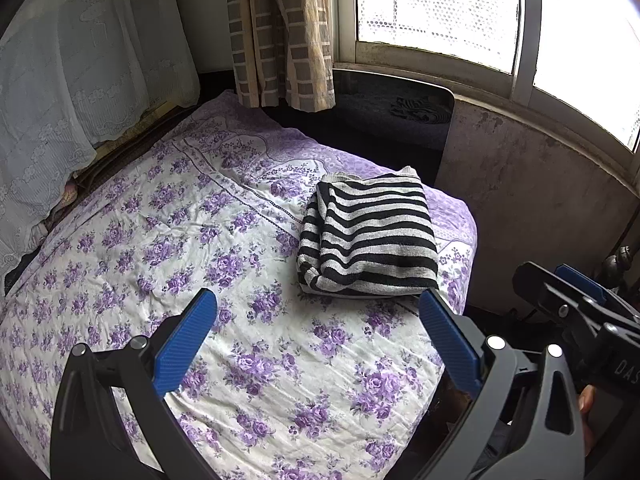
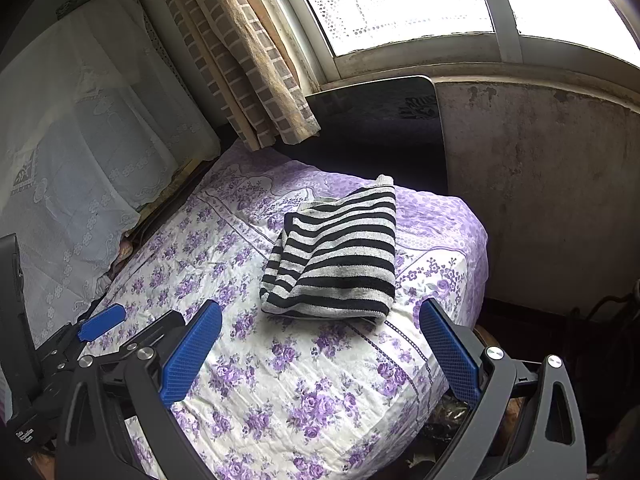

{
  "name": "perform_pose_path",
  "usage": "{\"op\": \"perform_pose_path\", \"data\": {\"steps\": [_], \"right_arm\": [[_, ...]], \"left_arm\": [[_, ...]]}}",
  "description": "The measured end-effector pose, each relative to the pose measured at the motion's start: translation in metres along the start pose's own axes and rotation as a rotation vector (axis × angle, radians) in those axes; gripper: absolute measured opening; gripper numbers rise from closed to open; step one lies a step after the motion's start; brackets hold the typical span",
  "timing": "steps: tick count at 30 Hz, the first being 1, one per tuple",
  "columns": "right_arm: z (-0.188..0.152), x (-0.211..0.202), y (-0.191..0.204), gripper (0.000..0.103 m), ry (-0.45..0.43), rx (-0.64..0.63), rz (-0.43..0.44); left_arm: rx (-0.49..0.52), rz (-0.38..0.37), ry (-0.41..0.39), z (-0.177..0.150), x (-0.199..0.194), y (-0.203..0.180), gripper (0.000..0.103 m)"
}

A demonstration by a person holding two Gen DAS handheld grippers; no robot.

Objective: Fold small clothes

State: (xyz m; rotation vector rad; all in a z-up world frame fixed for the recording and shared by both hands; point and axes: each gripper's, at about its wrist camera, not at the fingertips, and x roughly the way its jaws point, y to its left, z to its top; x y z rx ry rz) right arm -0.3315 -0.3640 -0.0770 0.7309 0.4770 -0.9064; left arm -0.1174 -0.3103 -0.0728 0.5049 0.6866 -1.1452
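Striped sweater (image 1: 368, 236) lies folded near the bed's (image 1: 168, 208) far right corner. Our left tongs (image 1: 318, 336) and right tongs (image 2: 320, 340) hover spread, empty. We judge folding finished; any tidying should press edges gently, not drag them.

From my feed I see a bed (image 1: 120, 248) covered by a white sheet printed with purple flowers, its far end turning solid lilac. A white lace cloth (image 1: 80, 80) drapes over something along the bed's left side. Behind the bed hangs a tan curtain (image 1: 280, 32) with a brick-like pattern, beside a bright window (image 2: 400, 0) with a pale frame. Below the sill stands a stained grey wall (image 2: 540, 180), and a dark glossy panel (image 1: 400, 112) leans against it.
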Motion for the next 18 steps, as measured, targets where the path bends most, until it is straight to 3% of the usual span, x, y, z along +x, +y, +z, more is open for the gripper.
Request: {"op": "perform_pose_path", "data": {"steps": [18], "right_arm": [[0.0014, 0.0008, -0.0003, 0.099, 0.001, 0.003, 0.000]], "left_arm": [[-0.009, -0.026, 0.029, -0.0023, 0.0070, 0.0011, 0.098]]}}
